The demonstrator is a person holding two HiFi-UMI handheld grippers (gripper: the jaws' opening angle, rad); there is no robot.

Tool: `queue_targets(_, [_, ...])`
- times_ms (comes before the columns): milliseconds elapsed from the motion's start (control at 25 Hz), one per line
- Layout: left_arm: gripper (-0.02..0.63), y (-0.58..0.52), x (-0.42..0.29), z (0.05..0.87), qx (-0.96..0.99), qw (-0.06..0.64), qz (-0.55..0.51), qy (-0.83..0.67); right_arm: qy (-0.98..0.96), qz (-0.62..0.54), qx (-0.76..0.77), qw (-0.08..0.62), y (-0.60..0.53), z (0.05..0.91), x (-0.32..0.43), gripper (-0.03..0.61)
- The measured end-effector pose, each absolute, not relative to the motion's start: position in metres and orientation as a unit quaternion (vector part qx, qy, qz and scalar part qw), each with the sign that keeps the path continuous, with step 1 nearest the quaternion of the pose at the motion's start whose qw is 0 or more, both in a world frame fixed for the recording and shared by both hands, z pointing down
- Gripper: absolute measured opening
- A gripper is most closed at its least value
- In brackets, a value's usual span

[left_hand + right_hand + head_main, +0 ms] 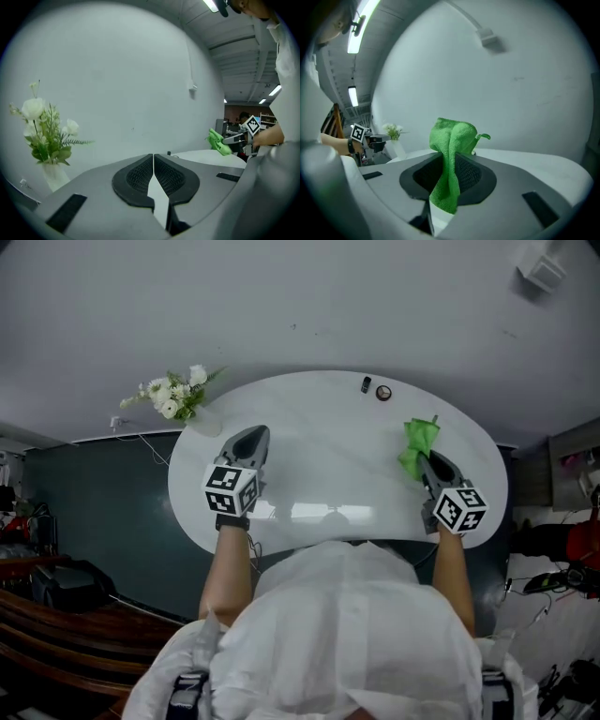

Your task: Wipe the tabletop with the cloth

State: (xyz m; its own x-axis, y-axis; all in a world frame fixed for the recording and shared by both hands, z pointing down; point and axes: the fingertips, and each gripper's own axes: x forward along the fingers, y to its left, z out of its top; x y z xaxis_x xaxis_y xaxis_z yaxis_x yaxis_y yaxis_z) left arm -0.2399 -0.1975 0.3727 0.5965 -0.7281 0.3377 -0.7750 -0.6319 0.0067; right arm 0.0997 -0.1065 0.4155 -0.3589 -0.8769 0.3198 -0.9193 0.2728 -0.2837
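The only print to be seen was the black-and-white square markers on the left cube (231,489) and the right cube (459,508), coded patterns rather than words. The left hand-held gripper (153,157) had its two jaws pressed together with nothing between them; the pads were black, rounded and finely ribbed, set in smooth grey housings. It was held over the left part of the table (319,432), a glossy white oval top that mirrored the light. The right hand-held gripper (449,161) was clamped on the cloth (452,140), a bright green, nubbly microfibre piece that bunched upward out of the jaws in a soft fold, with a lower corner hanging toward the near side between the pads. The cloth was over the right part of the table; whether it touched the surface could not be told. At the table's far left edge stood a pale vase (202,418) holding white flowers (173,395) with green leaves. Two small dark objects (375,388), one round, lay near the far edge. A person's white shirt (347,634) filled the near side.
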Motion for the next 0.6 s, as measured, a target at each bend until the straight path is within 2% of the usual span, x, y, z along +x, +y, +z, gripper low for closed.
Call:
queue_targets(160, [0.02,-0.202,-0.247,0.339,0.887,0.046,0.126,-0.442,-0.786,0.132,0.604,0.028,-0.113,0.362,0.122,0.074])
queue_targets(360, [0.02,-0.202,-0.247,0.31,0.887,0.019,0.1,-0.451,-0.767,0.04,0.64,0.033,-0.112,0.308,0.14,0.074])
queue_targets(600, [0.02,-0.204,-0.245,0.28,0.889,-0.008,0.076,-0.451,-0.755,0.006,0.655,0.033,-0.105,0.281,0.146,0.072])
